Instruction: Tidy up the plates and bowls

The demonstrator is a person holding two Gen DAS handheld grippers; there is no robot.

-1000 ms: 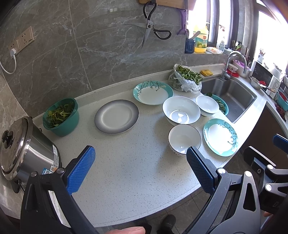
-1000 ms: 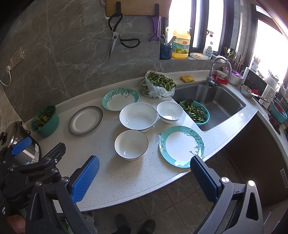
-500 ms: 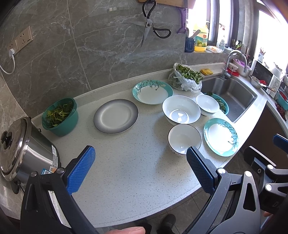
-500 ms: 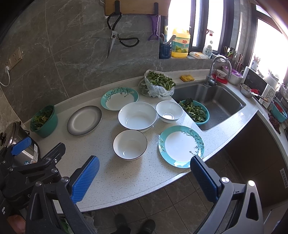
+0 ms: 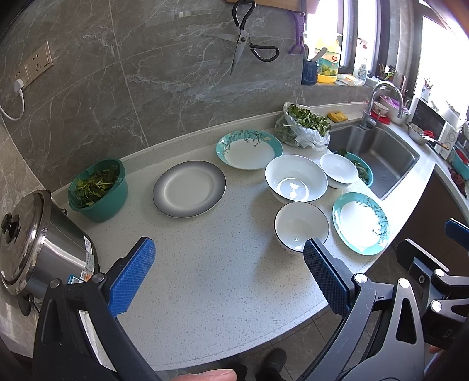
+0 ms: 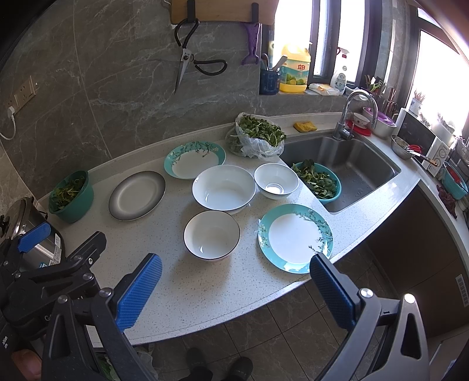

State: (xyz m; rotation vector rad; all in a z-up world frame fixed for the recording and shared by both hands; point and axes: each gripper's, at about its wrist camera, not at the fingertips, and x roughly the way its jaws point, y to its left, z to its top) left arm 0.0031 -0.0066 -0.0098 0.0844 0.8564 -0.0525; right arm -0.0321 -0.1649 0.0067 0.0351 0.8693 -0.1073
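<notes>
Black hand-held gripper (image 5: 228,277) frames — blue textured pads (image 5: 132,277).

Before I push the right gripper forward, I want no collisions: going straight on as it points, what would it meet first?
Probably the small dark-rimmed bowl. The open right gripper hangs before the counter edge, holding nothing, with that bowl nearest between its fingers. Depth is unclear; aimed lower, it meets the counter first.

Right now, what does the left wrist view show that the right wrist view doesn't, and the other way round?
Only the left view shows the whole steel cooker with its lid. Only the right view shows the full basket of greens at the sink edge and the cutting board on the wall. Both show three plates, three white bowls, the scissors and both open grippers.
</notes>
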